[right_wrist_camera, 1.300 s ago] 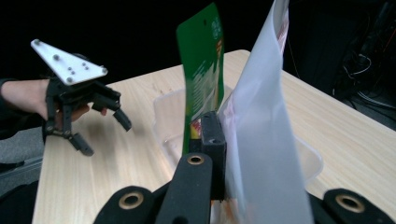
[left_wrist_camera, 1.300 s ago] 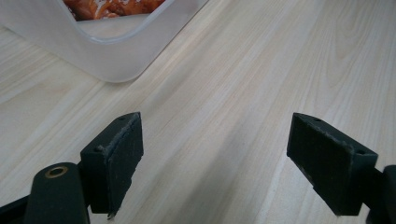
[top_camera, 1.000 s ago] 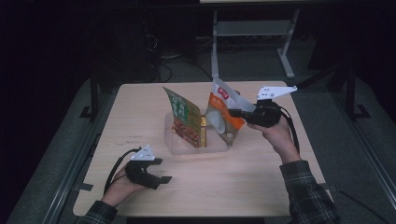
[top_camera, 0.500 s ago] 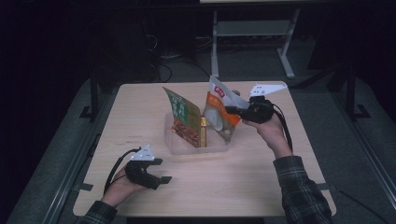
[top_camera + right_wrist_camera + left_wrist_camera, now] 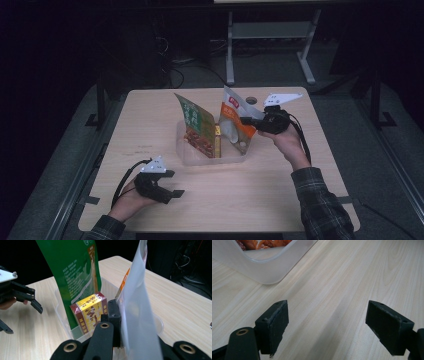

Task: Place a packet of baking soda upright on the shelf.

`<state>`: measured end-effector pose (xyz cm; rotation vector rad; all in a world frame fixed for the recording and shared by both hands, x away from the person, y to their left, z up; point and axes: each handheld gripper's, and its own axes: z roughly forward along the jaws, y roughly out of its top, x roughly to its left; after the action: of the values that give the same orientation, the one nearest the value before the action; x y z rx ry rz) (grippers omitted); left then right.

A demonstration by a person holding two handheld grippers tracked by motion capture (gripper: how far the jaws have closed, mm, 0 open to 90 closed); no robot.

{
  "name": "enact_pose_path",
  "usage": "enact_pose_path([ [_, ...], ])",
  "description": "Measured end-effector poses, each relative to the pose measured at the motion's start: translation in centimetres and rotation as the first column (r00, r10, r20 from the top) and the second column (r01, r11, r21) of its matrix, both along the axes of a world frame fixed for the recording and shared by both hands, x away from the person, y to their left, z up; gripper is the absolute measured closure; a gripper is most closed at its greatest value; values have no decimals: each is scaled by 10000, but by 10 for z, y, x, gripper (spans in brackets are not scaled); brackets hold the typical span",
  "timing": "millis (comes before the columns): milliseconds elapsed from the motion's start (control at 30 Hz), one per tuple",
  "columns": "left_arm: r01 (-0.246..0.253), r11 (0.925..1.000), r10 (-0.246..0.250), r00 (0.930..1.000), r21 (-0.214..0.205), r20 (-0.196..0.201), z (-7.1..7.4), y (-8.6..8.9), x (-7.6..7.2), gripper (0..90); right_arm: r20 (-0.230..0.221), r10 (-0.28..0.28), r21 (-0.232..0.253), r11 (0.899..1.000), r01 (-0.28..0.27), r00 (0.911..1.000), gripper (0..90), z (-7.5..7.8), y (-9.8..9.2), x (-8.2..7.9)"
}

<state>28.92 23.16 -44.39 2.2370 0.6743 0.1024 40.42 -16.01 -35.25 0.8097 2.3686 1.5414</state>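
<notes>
**Orange-and-white pouch held over the clear tub**

The orange-and-white pouch (image 5: 234, 122) is seen at the centre of the high view, its lower end down inside the clear plastic tub (image 5: 192, 157) and its top leaning toward the upper middle of the frame. It is gripped by the right gripper (image 5: 248, 120), whose jaws are closed flat on the pouch's right-hand edge; in the right gripper view the film rises between them at the lower centre. The left gripper (image 5: 176, 192) rests on the worktop (image 5: 280, 195) at the lower left, jaws spread wide with nothing between them.

A green pouch (image 5: 192, 125) and a small yellow-and-maroon box (image 5: 90, 311) are stood in the tub beside it.

The pouch is judged light, soft and slick: the film is likely to buckle and slide. A hold on the flat sealed edge is judged safest, away from the bulging belly.
</notes>
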Motion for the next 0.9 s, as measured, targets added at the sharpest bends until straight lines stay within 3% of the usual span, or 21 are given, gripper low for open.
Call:
enact_pose_path([
  [333,69,10000,-69,10000,53,-16,-1,-1,0,181,-105,-59,-144,9999,58,9999,900,-5,0,2],
  [433,76,10000,-76,10000,44,-10,-1,-1,0,182,-121,-132,-545,9984,125,9998,900,-9,4,2],
  [500,92,9999,-92,10000,56,-14,-1,-1,-1,181,-164,-84,-424,9991,77,9998,900,-11,5,3],
  [900,126,9998,-125,9999,149,-61,-2,-3,-1,181,199,-250,-910,9955,267,9995,900,-12,15,1],
])
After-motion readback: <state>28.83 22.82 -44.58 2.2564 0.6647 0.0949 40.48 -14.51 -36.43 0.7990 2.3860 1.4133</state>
